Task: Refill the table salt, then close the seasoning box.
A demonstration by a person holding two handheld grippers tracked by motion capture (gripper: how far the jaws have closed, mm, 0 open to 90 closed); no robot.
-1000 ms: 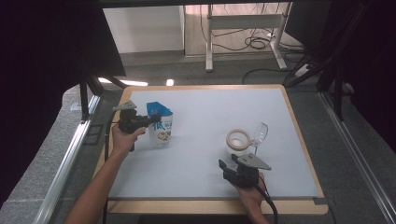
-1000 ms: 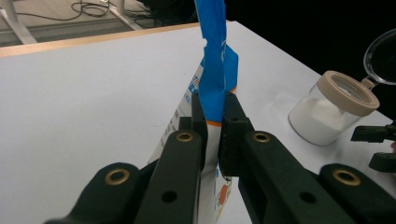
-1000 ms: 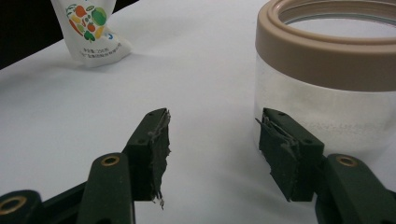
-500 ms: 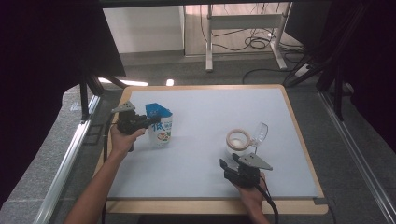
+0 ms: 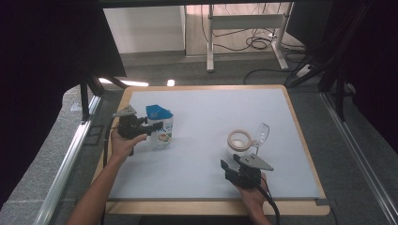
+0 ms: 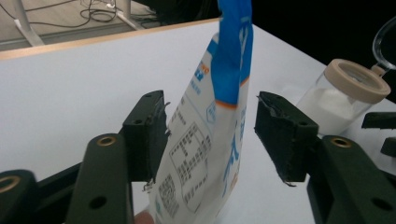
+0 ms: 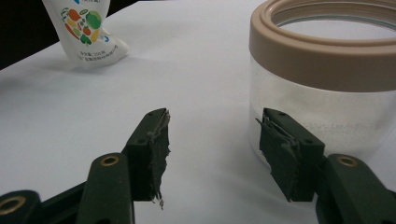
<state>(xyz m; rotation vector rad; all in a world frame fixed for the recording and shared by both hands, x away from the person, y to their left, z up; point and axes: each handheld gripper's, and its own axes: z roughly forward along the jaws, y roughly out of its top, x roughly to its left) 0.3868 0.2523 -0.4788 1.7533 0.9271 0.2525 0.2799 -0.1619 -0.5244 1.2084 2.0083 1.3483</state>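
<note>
While the blue-topped pouch (image 6: 210,135) stands between them, left gripper (image 6: 212,133) jaws have just been opening, pads off; the right gripper (image 7: 212,149) gapes empty, jar (image 7: 327,88) at two o'clock.

White pouch (image 6: 210,140) w/ blue top, fruit-veg print; clear jar (image 7: 322,88) w/ beige rim, white powder; black grippers on white mat (image 5: 202,140), wood-edged.

Grey floor (image 5: 197,70), cables (image 5: 256,43) under metal desk frame (image 5: 244,23); dark curtains, possibly, at sides.
</note>
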